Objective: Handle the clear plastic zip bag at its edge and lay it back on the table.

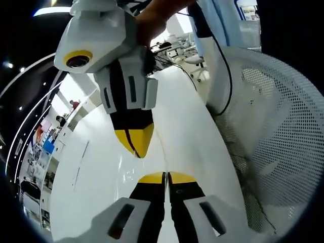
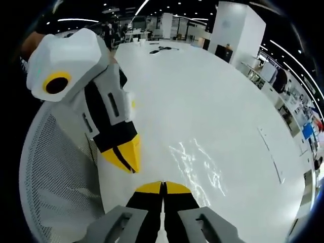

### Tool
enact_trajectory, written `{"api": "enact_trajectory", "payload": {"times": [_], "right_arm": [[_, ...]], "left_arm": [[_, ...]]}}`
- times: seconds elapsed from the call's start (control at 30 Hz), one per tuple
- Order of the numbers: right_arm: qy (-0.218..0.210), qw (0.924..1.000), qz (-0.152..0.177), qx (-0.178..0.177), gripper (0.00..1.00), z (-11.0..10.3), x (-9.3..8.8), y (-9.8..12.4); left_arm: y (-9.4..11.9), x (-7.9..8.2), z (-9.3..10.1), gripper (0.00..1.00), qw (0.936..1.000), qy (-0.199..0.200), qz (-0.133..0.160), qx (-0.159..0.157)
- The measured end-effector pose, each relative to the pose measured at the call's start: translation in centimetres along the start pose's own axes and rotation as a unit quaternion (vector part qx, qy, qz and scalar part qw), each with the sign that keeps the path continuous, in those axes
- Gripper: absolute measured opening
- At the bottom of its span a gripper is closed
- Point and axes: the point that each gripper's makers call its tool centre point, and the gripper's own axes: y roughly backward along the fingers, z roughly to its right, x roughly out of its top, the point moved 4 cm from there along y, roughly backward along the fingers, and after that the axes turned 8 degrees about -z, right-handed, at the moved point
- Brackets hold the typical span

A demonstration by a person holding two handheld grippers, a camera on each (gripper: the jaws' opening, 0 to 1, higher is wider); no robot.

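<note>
The clear plastic zip bag (image 2: 198, 163) shows as crinkled glints over the white table (image 2: 202, 86), running up and right from my right gripper (image 2: 163, 186), whose yellow-tipped jaws are pressed together on its near edge. My left gripper (image 2: 127, 158) enters from the left, tips together, close beside it. In the left gripper view, a faint edge of the bag (image 1: 160, 152) runs from the right gripper (image 1: 136, 144) above down to my left gripper (image 1: 165, 177), which is shut on it. Most of the bag is too transparent to outline.
A white mesh chair (image 1: 283, 126) stands against the table's edge (image 2: 55, 177). Dark cables (image 2: 162, 49) lie at the far end of the table. A person's hand (image 1: 152, 20) holds the right gripper. A thin slot (image 2: 271, 152) marks the tabletop.
</note>
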Motion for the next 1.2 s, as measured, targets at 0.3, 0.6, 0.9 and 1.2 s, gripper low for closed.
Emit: {"api": "enact_trajectory", "payload": {"times": [0.3,0.6,0.9,1.2], "right_arm": [[0.013,0.9993,0.016,-0.031,0.00,0.8,0.3,0.8],[0.037,0.9966,0.039,-0.062,0.00,1.1,1.0,1.4],[0.053,0.9916,0.061,-0.101,0.00,1.7,1.9,2.0],[0.062,0.9852,0.083,-0.136,0.00,2.4,2.7,3.3]], "left_arm": [[-0.1,0.2,0.1,0.00,1.0000,-0.003,-0.004,-0.002],[0.0,0.0,-0.2,0.00,1.0000,-0.002,-0.008,-0.001],[0.4,0.1,-0.9,0.00,0.9999,0.004,-0.008,0.009],[0.6,0.4,-1.6,0.00,0.9998,0.007,-0.010,0.018]]}}
